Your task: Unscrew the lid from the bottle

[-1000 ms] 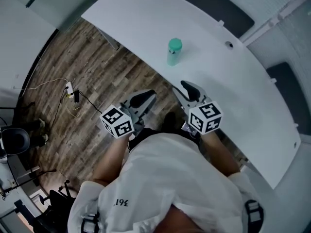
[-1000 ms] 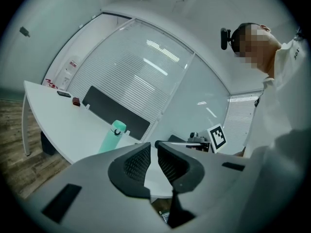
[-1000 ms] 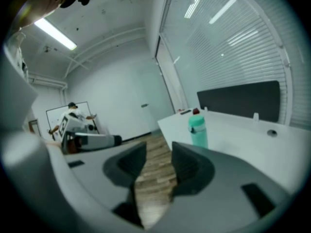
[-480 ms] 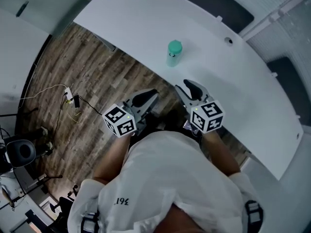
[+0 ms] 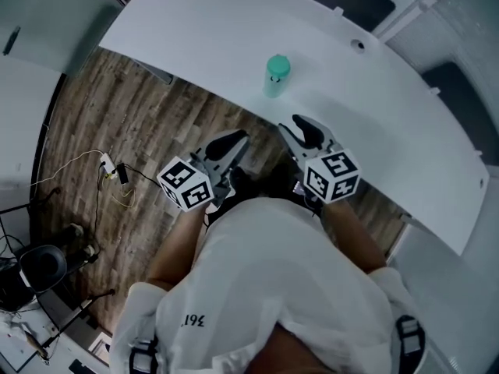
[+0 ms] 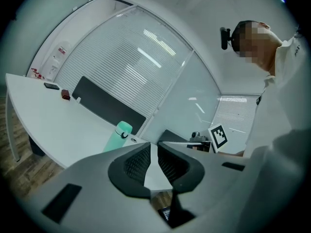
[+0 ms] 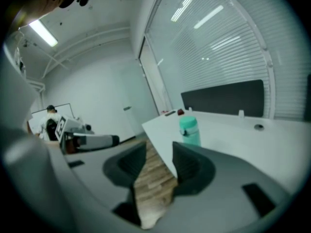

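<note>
Barely begun. Upright at upper centre of the head view, on the table (image 5: 374, 92) near its front edge: the bottle (image 5: 274, 84), with lid (image 5: 278, 65) on. Below it, well short of it, by that edge: left gripper (image 5: 228, 145), jaws pressed together on nothing, and right gripper (image 5: 304, 131), jaws about half apart, empty too. Left to do: reach in, hold the body, grip the lid, twist it off.
</note>
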A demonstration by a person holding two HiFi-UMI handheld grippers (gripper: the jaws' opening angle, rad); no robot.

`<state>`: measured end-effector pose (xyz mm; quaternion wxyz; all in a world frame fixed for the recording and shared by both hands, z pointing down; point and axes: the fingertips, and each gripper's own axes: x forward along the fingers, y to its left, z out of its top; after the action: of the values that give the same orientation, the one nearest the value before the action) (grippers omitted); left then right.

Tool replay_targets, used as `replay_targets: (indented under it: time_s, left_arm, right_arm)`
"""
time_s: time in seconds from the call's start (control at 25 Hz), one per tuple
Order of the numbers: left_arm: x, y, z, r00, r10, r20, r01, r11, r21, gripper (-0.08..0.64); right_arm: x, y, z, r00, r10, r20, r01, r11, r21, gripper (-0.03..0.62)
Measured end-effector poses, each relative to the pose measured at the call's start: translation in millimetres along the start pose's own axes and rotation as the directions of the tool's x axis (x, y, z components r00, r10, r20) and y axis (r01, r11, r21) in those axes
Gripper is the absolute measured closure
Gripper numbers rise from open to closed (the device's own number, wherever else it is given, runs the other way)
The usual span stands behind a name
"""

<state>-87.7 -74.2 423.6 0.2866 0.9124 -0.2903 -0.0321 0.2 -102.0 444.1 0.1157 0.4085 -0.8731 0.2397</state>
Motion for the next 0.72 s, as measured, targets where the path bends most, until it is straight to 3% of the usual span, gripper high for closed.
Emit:
replay_targets:
  time_s: [0.28,0.72]
  left_arm:
    - [2,2,-2,0.998,-0.059,-0.008,0.058,0.998,-0.019,0.509]
    - [15,9,-8,0.999,-0.038,-0.031,0.037,0.999,-0.015,0.445]
  right_arm:
    - [-4,3,-1,0.999,-0.041,0.002,0.041,0.999,0.014,0.430]
    - [-9,-7,-7,0.999,-0.046,-0.009,0.046,0.999,0.017,0.428]
